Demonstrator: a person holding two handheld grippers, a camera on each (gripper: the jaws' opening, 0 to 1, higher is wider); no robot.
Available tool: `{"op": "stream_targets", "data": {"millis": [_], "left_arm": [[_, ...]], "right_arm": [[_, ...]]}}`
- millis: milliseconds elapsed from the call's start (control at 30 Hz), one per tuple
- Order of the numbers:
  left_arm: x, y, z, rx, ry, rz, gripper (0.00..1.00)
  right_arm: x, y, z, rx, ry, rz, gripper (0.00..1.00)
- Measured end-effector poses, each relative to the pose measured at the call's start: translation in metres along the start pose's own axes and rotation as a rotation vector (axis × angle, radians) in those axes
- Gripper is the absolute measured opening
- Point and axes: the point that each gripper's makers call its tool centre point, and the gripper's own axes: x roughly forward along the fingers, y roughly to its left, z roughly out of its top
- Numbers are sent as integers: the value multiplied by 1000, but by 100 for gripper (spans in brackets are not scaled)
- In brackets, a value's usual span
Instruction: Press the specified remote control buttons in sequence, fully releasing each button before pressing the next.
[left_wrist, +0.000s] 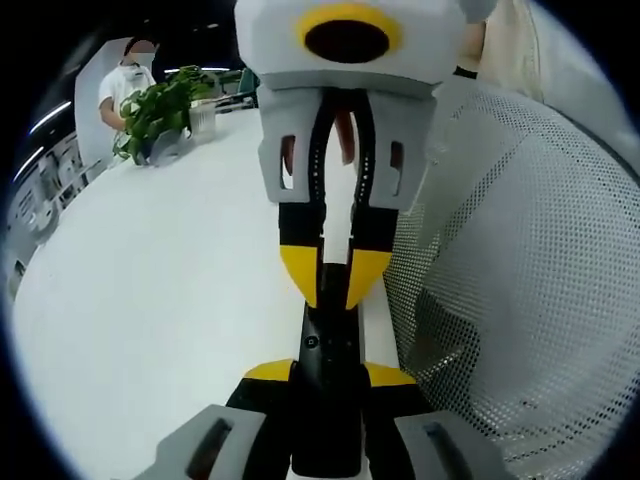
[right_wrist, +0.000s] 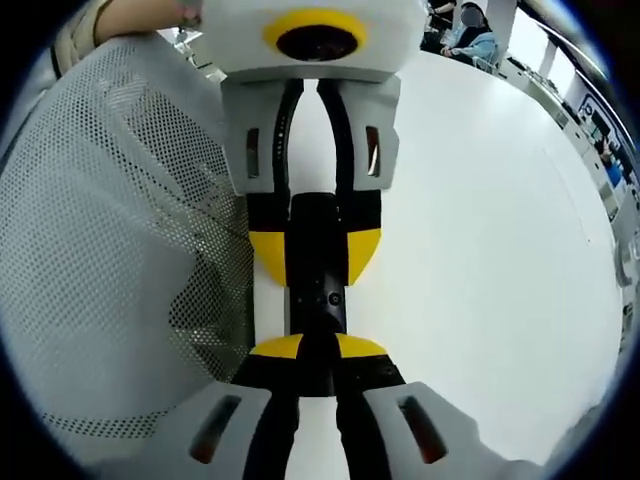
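In the left gripper view, bare white desk (left_wrist: 150, 300) lies open from 7 to 11 o'clock. A white mesh basket (left_wrist: 520, 280) walls off 1 to 5 o'clock. A potted plant (left_wrist: 160, 112) and a person (left_wrist: 125, 85) stand far out at 10 o'clock. In the right gripper view the basket blocks 7 to 11 o'clock, and the desk runs free from 1 to 5 o'clock.

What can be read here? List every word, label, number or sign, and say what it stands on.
No text is legible.
Black remote: faint small marks on its face, too small to read.
White table: no lettering.
White mesh fabric: no lettering.
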Motion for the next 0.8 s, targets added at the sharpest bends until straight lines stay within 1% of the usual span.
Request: {"op": "stream_targets", "data": {"millis": [133,167,200,300,400,533,600,800], "left_arm": [[0,0,0,4,2,-1,24],[0,0,0,4,2,-1,24],[0,0,0,5,3,-1,24],[0,0,0,7,5,-2,24],[0,0,0,8,6,-2,24],[0,0,0,8,6,-1,24],[0,0,0,8,5,-1,24],[1,0,0,2,1,-1,24]], "right_arm": [[1,0,0,-20,34,-9,9],[2,0,0,-6,40,-14,9],[2,0,-1,-20,43,-16,9],[2,0,-1,-24,40,-25,9],[1,-1,-2,1,25,-31,9],[1,-1,-1,8,34,-33,9],[1,-2,-1,5,37,-31,9],[-2,-2,-3,37,19,-12,9]]}}
